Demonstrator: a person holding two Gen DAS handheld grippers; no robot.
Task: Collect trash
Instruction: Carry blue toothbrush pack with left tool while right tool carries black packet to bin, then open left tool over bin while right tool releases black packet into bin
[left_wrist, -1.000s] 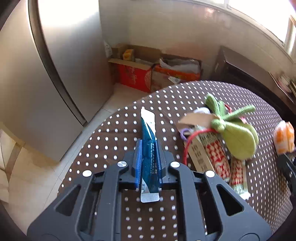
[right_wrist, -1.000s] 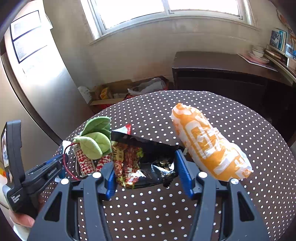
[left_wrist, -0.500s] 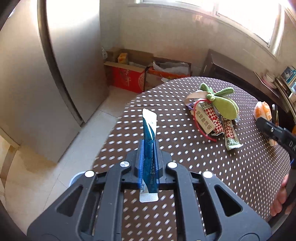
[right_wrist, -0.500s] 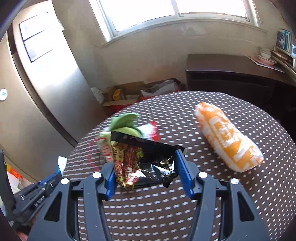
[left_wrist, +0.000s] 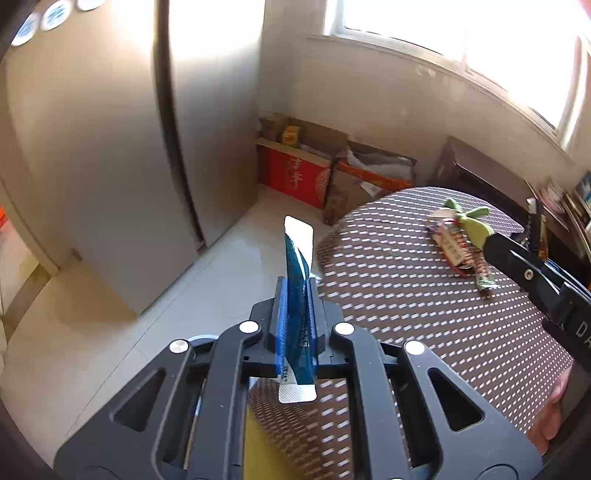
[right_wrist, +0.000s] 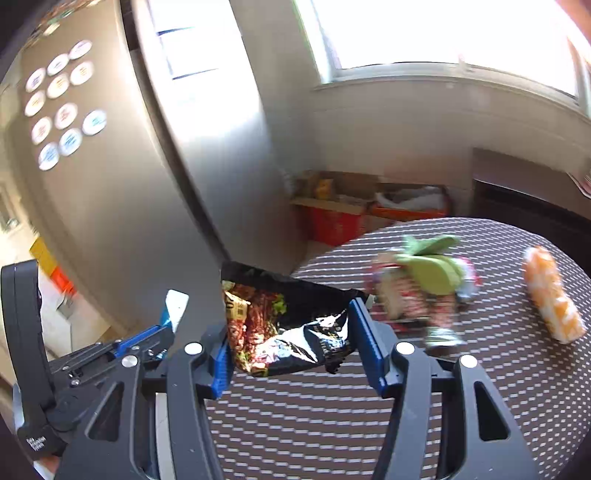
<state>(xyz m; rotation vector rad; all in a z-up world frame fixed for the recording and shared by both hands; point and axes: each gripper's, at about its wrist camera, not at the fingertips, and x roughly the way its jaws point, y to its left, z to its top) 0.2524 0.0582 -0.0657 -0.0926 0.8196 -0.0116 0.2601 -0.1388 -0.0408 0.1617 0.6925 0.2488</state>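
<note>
Left wrist view: my left fingers (left_wrist: 295, 314) are pressed together on a blue wrapper (left_wrist: 297, 295), which stands upright between them, with its white top above the tips and its silver end below. This gripper is past the edge of the bench (left_wrist: 424, 314), over the pale floor (left_wrist: 129, 332). In front of it is a tall grey fridge (left_wrist: 110, 147), and against the wall stand a red box (left_wrist: 295, 177) and a brown box (left_wrist: 365, 181). On the bench, well apart from me, lies a green soft toy (left_wrist: 474, 225) on top of some snack packets (left_wrist: 452, 247). My right gripper crosses the right side of this view.

In the right wrist view, my right fingers (right_wrist: 291, 339) are about half open and pinch a crumpled black noodle bag (right_wrist: 291, 325) from both sides, above the edge of the bench. Beyond it the green toy and the packets are blurred. An orange bag (right_wrist: 552, 295) lies further to the right, apart from them. My left gripper shows at the lower left, lower than the right one, and round magnets (right_wrist: 62, 114) sit on the fridge door.
</note>
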